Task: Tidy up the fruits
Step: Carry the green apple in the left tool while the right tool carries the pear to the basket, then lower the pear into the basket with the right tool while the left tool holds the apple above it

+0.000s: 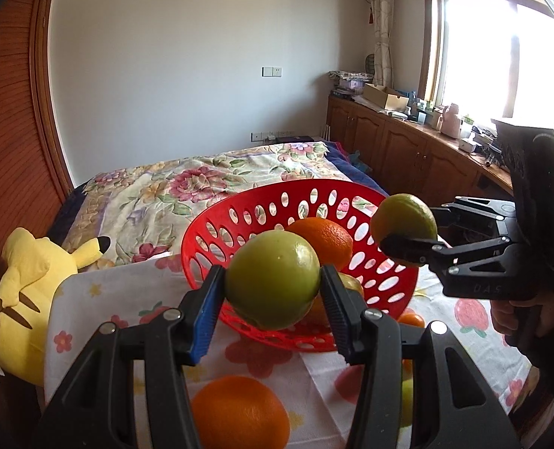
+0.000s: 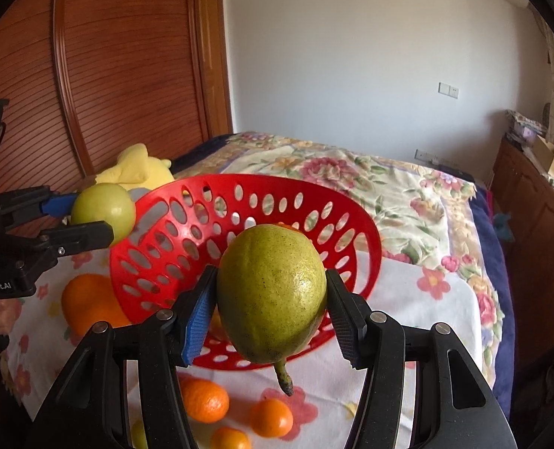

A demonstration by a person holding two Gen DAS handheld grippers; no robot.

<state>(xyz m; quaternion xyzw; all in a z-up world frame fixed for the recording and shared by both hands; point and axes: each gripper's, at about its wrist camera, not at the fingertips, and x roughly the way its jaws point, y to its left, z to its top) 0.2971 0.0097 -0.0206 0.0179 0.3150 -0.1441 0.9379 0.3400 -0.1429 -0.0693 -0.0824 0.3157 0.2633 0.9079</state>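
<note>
My left gripper [image 1: 273,295] is shut on a round green apple [image 1: 273,278], held just in front of a red perforated basket [image 1: 209,232]. Inside the basket lies a large orange [image 1: 323,239] with other fruit half hidden behind the apple. My right gripper [image 2: 271,310] is shut on a green pear [image 2: 271,292], stem down, over the basket's [image 2: 359,239] near rim. In the left wrist view the right gripper [image 1: 407,237] and its pear [image 1: 404,220] hover at the basket's right rim. In the right wrist view the left gripper [image 2: 101,215] and apple [image 2: 103,211] sit left of the basket.
The basket rests on a floral cloth [image 1: 101,299] over a bed. Loose fruit lies on the cloth: a big orange [image 1: 239,411] and several small tangerines [image 2: 204,400]. A yellow plush toy [image 1: 26,299] sits at the left, and wooden cabinets [image 1: 400,146] line the right wall.
</note>
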